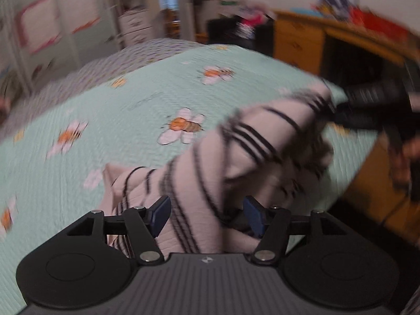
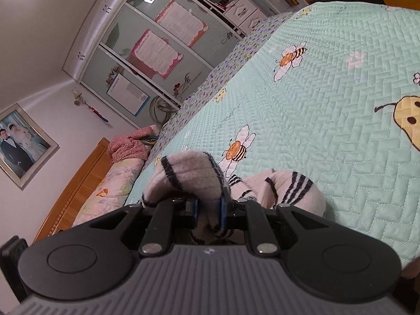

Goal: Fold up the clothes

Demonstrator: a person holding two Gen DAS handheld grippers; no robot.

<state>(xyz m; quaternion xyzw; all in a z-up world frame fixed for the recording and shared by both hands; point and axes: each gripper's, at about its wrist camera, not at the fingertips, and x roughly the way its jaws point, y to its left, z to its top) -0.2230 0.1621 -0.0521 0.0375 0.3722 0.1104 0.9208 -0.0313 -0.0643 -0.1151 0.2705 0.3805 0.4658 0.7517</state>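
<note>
A bed covered by a mint-green quilted bedspread [image 2: 328, 110] printed with bees and flowers fills most of both views, stretching away ahead of each gripper. Along its far side runs a wardrobe [image 2: 147, 52] with glazed doors bearing pink-bordered sheets, up and to the left of the right gripper in its tilted view. A wooden desk [image 1: 309, 39] stands beyond the bed, ahead and to the right of the left gripper; its picture is blurred, so what lies on the desk cannot be made out beyond bright colours. At the bed's head, left of the right gripper, a wooden headboard [image 2: 78, 178] backs a floral pillow [image 2: 113, 191] with a reddish crumpled cloth [image 2: 128, 147] on top.

The pale pink garment with black stripes [image 1: 236, 152] lies bunched on the bedspread, directly ahead of the left gripper and running forward and to the right towards the right gripper [image 1: 367, 105], seen there as a dark blur at its far end.

The left gripper [image 1: 207, 215] stands released, its blue pads wide apart with the fabric lying between and beneath them, neither pad pressing on it. In its own view, the right gripper [image 2: 208, 211] is clenched on a fold of the garment [image 2: 189, 178], the cloth pinched between its pads and humped up just above them.

No containers appear clearly enough to tell their contents.
</note>
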